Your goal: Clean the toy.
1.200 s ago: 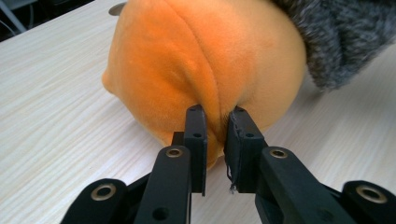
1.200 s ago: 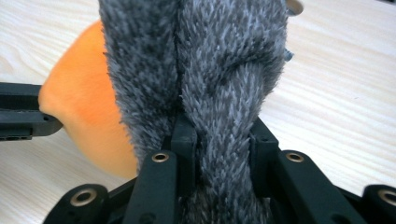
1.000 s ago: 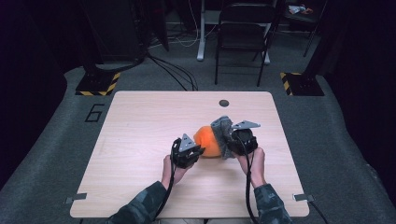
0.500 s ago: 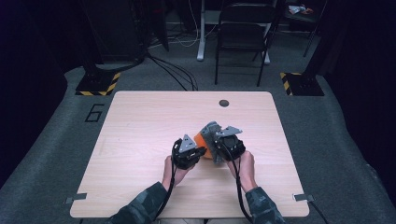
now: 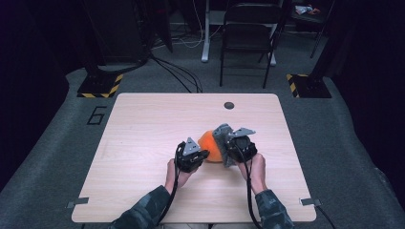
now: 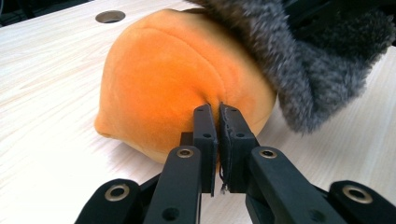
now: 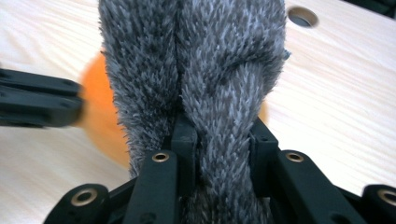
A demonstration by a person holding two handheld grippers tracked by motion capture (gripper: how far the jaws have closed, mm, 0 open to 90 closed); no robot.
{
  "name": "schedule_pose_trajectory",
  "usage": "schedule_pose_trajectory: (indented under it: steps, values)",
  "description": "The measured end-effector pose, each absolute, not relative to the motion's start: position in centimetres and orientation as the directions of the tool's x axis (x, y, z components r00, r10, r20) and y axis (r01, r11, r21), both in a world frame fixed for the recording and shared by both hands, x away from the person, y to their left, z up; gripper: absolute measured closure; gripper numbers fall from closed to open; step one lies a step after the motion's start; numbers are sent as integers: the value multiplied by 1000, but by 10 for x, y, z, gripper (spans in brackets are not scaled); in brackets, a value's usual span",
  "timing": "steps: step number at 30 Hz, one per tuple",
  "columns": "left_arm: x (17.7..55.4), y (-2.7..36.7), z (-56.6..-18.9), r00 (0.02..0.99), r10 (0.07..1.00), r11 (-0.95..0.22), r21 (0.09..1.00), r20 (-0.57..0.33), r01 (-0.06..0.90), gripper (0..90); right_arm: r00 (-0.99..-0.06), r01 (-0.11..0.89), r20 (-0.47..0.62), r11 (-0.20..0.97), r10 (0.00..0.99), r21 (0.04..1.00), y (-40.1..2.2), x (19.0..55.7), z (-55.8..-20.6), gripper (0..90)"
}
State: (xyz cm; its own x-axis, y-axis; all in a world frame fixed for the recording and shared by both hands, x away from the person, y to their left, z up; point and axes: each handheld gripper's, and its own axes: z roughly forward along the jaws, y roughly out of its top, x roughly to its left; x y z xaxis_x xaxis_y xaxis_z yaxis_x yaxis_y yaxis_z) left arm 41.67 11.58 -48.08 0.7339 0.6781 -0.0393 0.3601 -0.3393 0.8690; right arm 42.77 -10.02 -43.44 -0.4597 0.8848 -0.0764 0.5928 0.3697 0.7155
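Orange plush (image 5: 210, 144): lies centre frame on table (image 5: 143, 129). Pinched at its seam by left gripper (image 6: 218, 122), jaws just closed. Grey fur piece (image 7: 196, 70): clamped in right gripper (image 7: 219, 135), draped against plush.

We hold both forearms in from the near edge, hands side by side. Our left tongs (image 6: 217, 112) have just been closing, and their jaws now pinch a fold of orange plush. Our right tongs (image 7: 219, 135) are clamped on grey fur, angled inward toward the left hand (image 5: 177, 172).
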Motion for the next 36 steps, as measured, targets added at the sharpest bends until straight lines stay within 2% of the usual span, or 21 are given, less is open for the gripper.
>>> schedule_pose_trajectory:
  steps: [4, 12, 18, 20, 25, 29, 33, 36]
  values:
    - [418, 117, -481, 737, 674, -345, 864, -44, 367, 857, -425, 632, -41, 328, 904, 702, -114, 435, -444, 701]
    - [418, 117, -483, 735, 677, -345, 866, -38, 363, 857, -380, 679, -37, 305, 924, 668, -132, 445, -461, 698]
    - [420, 118, -484, 731, 681, -340, 865, -42, 368, 856, -359, 750, -22, 302, 933, 588, -144, 453, -482, 696]
    - [420, 118, -485, 730, 683, -336, 868, -43, 365, 855, -346, 753, -18, 289, 938, 591, -147, 453, -480, 703]
    - [420, 118, -484, 731, 681, -335, 869, -44, 364, 854, -361, 682, -22, 280, 932, 675, -143, 443, -444, 710]
    - [419, 118, -484, 739, 673, -348, 865, -37, 360, 854, -460, 578, -18, 315, 888, 752, -119, 428, -412, 708]
    - [419, 117, -484, 744, 667, -352, 866, -35, 356, 853, -546, 534, -60, 402, 836, 744, -84, 417, -411, 704]
    - [419, 117, -485, 746, 665, -353, 863, -40, 361, 852, -553, 537, -118, 461, 825, 707, -74, 418, -426, 701]
